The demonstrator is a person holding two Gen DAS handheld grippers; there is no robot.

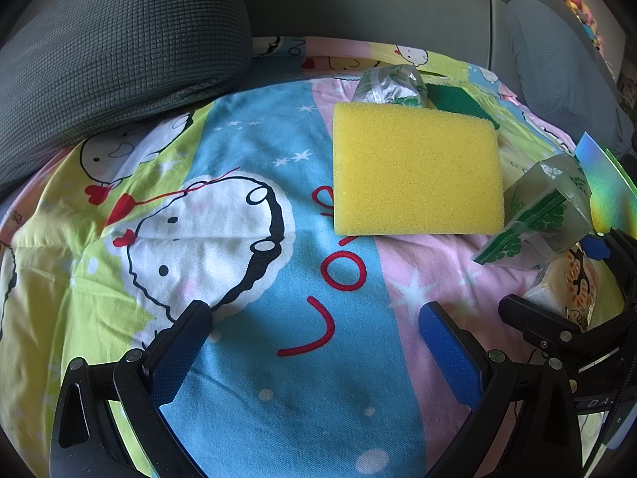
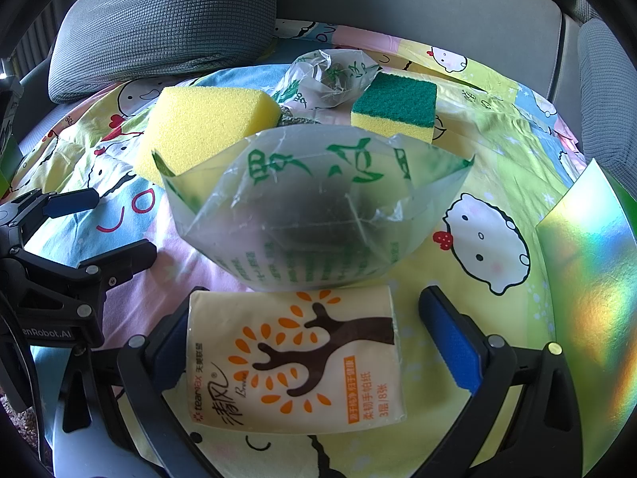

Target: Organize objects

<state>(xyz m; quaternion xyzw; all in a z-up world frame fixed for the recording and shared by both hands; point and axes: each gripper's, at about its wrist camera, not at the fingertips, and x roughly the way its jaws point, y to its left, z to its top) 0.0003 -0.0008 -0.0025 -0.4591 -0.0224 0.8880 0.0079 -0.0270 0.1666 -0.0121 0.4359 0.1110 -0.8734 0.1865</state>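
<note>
The right gripper (image 2: pixel 312 358) stands open around the tissue pack (image 2: pixel 294 362): the pack touches the left finger, with a clear gap to the right finger, so it is bracketed, not clamped. This placement suits a pick of the pack, probably for the bag ahead.

Just beyond the pack, touching its far edge, stands the open plastic bag (image 2: pixel 318 207), mouth towards the camera. Nothing can be made out inside it.

The left gripper (image 1: pixel 314 354) is open and empty over the cartoon bedsheet (image 1: pixel 247 215).

Farther back lie the large yellow sponge (image 1: pixel 414 171) and the green-topped sponge (image 2: pixel 394 105), with a crumpled bag (image 2: pixel 330 75) between them; its contents cannot be identified.

A shiny card (image 2: pixel 589 279) lies at the right edge, a grey cushion (image 2: pixel 167 28) behind.
</note>
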